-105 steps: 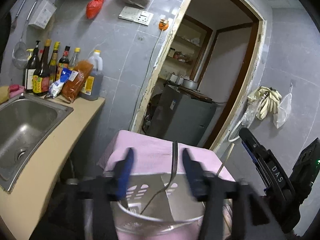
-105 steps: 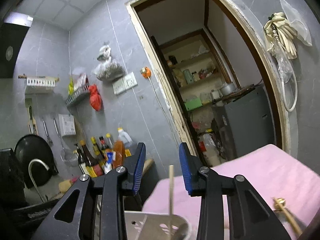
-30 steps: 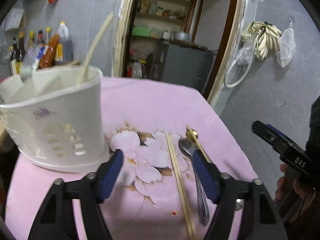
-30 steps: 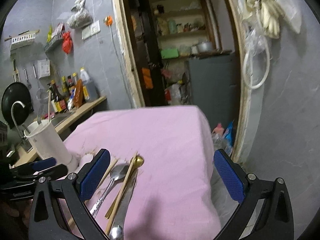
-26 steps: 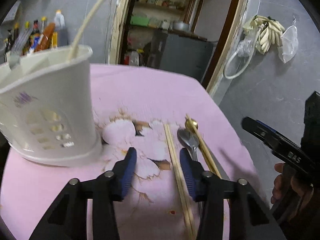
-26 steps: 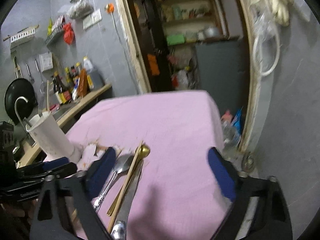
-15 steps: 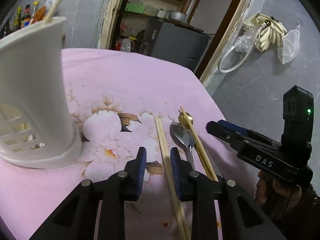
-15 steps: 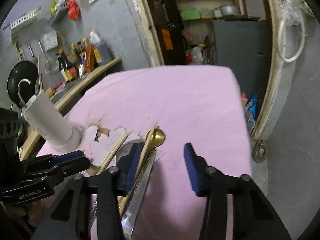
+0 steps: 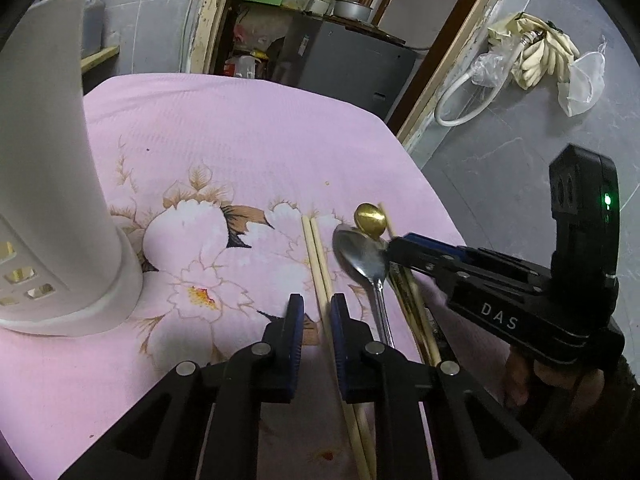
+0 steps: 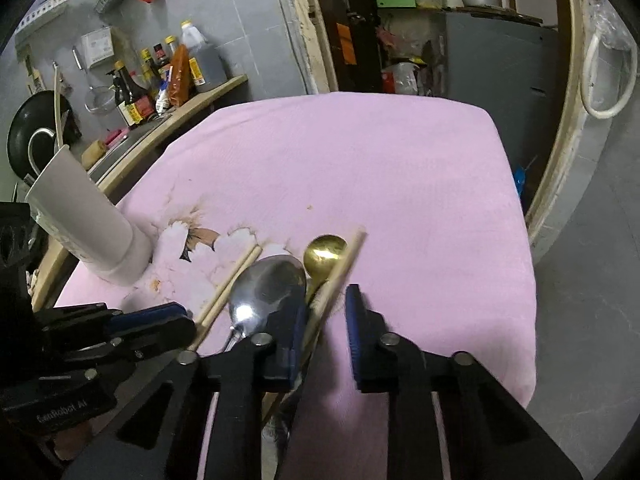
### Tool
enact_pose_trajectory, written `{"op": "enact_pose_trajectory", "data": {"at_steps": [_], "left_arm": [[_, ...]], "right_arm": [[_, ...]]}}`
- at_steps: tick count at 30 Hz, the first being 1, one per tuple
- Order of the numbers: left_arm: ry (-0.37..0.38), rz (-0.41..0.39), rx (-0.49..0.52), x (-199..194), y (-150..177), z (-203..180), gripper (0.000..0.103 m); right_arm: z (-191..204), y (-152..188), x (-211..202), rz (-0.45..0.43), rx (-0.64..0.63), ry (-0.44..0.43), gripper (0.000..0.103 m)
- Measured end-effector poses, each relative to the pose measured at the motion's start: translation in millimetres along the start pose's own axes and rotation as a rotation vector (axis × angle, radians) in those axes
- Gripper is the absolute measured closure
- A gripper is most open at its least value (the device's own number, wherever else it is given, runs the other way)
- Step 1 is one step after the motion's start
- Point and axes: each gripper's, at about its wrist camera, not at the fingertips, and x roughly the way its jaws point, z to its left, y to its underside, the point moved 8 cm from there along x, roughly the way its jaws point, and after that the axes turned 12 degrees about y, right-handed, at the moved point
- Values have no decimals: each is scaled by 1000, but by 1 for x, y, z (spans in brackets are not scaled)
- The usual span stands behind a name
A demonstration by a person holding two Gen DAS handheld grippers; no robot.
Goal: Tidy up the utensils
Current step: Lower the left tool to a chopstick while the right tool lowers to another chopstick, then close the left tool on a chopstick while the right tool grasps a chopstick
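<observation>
A pair of wooden chopsticks (image 9: 318,264) lies on the pink flowered cloth (image 9: 240,144). My left gripper (image 9: 316,312) has its narrow-set fingers on either side of them, not clamped. To their right lie a steel spoon (image 9: 362,256), a gold spoon (image 9: 370,218) and another chopstick (image 10: 340,268). My right gripper (image 10: 324,316) is partly open, astride that chopstick and the gold spoon's handle. The white utensil holder (image 9: 44,184) stands at the left; it also shows in the right wrist view (image 10: 84,224).
The table's right edge (image 10: 520,264) drops to a grey floor. A counter with sauce bottles (image 10: 160,76) and a sink lies beyond the holder. A doorway with a grey appliance (image 9: 348,64) is behind the table.
Both grippers came down from above the holder to the utensils on the cloth. Both sets of fingers have narrowed, the left around the chopstick pair, the right around the chopstick and gold spoon.
</observation>
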Motion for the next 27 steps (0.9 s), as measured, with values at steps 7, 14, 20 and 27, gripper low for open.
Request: {"op": "enact_pose_trajectory", "data": {"at_steps": [7, 14, 20, 27], "left_arm": [[13, 28, 2, 4, -1, -3, 91], [48, 76, -45, 13, -4, 2, 90], [0, 89, 10, 15, -2, -8, 96], [14, 12, 10, -13, -4, -9, 98]], "right_arm": [[-14, 1, 2, 18, 30, -12, 92], [-12, -5, 9, 47, 24, -1, 92], [-8, -8, 12, 94, 7, 43, 97], [-24, 0, -15, 7, 166, -28, 99]]}}
